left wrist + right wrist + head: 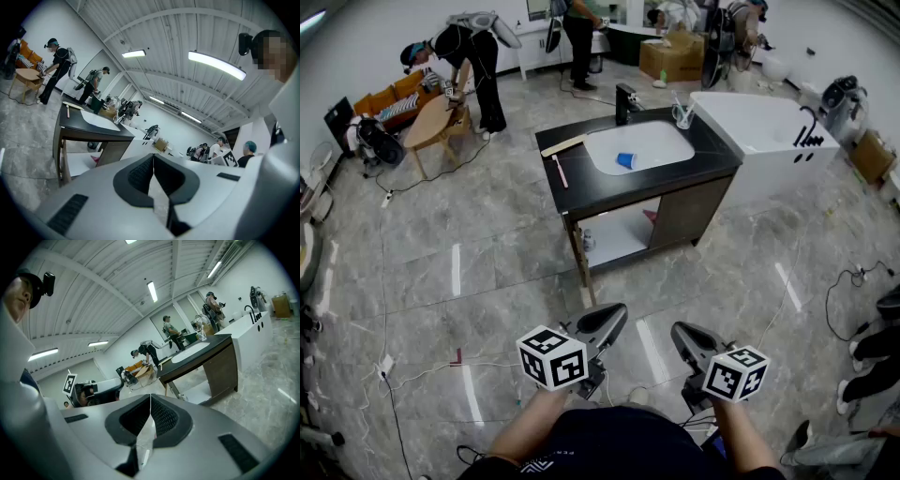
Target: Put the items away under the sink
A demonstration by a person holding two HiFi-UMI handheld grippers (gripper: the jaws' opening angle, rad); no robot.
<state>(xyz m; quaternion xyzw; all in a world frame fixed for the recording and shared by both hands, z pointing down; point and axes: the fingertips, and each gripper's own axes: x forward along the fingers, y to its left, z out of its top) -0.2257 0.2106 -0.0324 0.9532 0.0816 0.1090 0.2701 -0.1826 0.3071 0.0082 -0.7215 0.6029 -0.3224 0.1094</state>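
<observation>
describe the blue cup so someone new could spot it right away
Find the dark-topped vanity on the marble floor, then the white basin sunk into its top. The blue cup sits inside that basin, near its front edge. It is the only item in the basin; the pink stick and wooden strip lie out on the dark counter.

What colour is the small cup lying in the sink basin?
Blue; the cup shows best in the head view.

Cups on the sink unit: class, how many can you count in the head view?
2. A blue cup lies in the white basin; a clear cup stands at the basin's far right corner. More could be hidden under the counter.
</observation>
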